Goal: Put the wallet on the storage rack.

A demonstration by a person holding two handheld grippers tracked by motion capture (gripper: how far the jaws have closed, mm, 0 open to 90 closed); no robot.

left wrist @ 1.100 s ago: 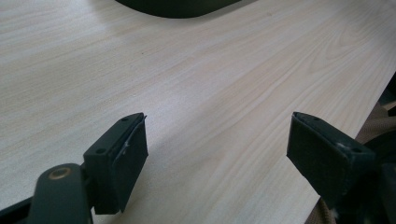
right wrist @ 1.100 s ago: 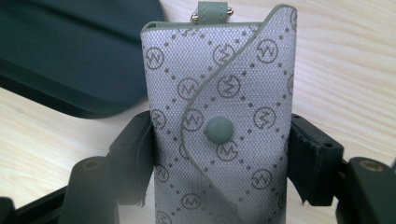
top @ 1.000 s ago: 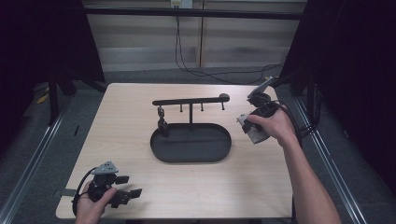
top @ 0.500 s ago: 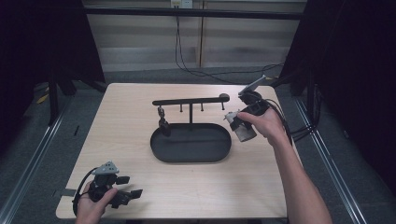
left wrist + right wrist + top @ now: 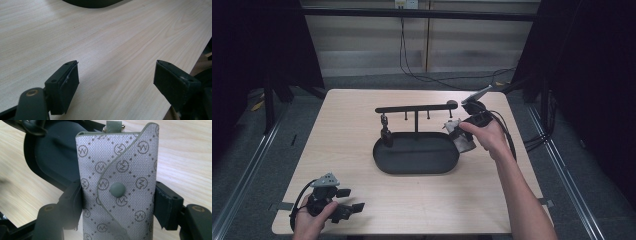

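The wooden table (image 5: 362, 125) carries a black oval tray (image 5: 416, 155). At the tray's 2 o'clock, my right gripper (image 5: 117, 202) clamps a grey patterned pouch (image 5: 120, 182), light, soft and squashable, best pinched mid-body. My left gripper (image 5: 115, 85) rests spread, empty, at 7 o'clock.

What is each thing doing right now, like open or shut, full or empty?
Grey patterned key pouch: flap snapped shut, clamped between the jaws.
Right gripper: shut on the pouch, beside the tray's right end.
Left gripper: open, holding nothing.
Black oval tray: looks empty.
Hook rack: upright; one small dark item hangs at its left.
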